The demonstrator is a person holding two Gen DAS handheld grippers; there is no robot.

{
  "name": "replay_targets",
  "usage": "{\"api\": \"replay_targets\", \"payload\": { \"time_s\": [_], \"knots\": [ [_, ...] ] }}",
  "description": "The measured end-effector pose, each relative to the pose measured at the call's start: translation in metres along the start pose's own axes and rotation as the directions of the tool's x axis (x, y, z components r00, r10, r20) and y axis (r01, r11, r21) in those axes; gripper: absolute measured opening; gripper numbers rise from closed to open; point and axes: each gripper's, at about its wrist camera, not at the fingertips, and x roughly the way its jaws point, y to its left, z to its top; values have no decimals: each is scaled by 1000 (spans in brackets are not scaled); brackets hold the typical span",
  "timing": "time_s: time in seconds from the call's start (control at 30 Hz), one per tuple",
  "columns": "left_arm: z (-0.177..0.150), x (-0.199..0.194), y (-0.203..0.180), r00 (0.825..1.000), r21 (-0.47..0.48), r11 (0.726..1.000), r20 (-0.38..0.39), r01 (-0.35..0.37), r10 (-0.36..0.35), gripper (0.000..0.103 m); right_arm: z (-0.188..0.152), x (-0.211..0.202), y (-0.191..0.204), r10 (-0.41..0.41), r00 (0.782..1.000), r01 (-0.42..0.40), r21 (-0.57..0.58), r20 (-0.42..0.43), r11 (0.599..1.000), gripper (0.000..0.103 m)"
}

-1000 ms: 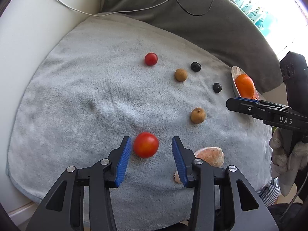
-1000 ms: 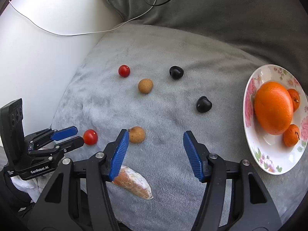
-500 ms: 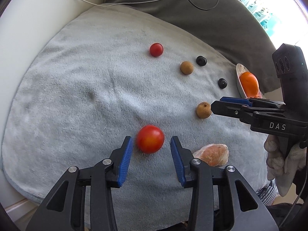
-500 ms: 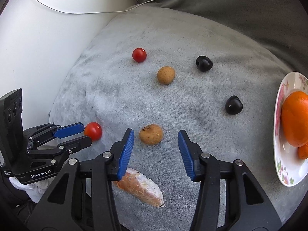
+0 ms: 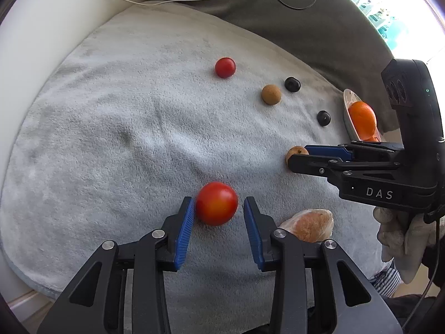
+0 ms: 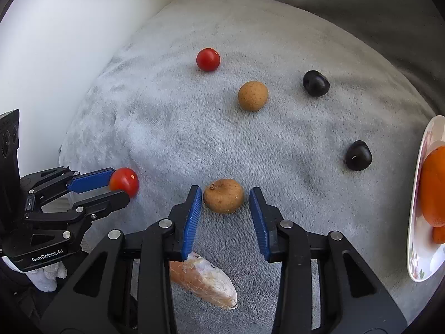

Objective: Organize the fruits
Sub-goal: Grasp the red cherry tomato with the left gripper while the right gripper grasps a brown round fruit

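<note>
left gripper (image 5: 217, 217) open around near tomato (image 5: 217, 207) on grey towel (image 5: 111, 139) — left pad touching, right pad apart. right gripper (image 6: 224, 214) open, straddling brown fruit (image 6: 223, 199). grasp step in hand; next: close both. plate (image 6: 417, 250) farther right.

The floral plate (image 6: 422, 167) and its large orange (image 6: 434, 186) were cut by the right wrist picture's right edge, the wrapped pastry (image 6: 205, 284) lay partly behind the right tongs (image 6: 225, 220), which in the left wrist view half hid a brown fruit (image 5: 295, 151).
</note>
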Motion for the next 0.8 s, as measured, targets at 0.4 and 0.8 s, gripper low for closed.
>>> {"api": "replay_targets", "payload": {
  "time_s": [0.4, 0.8],
  "knots": [
    [0, 10, 2, 1000, 0, 1000, -8, -1, 1, 31, 2, 4, 3, -3, 1000, 3, -17, -2, 1000, 32],
    [0, 1, 4, 1000, 5, 1000, 16, 6, -6, 30, 2, -6, 1, -16, 999, 17, -20, 35, 1000, 32]
  ]
}}
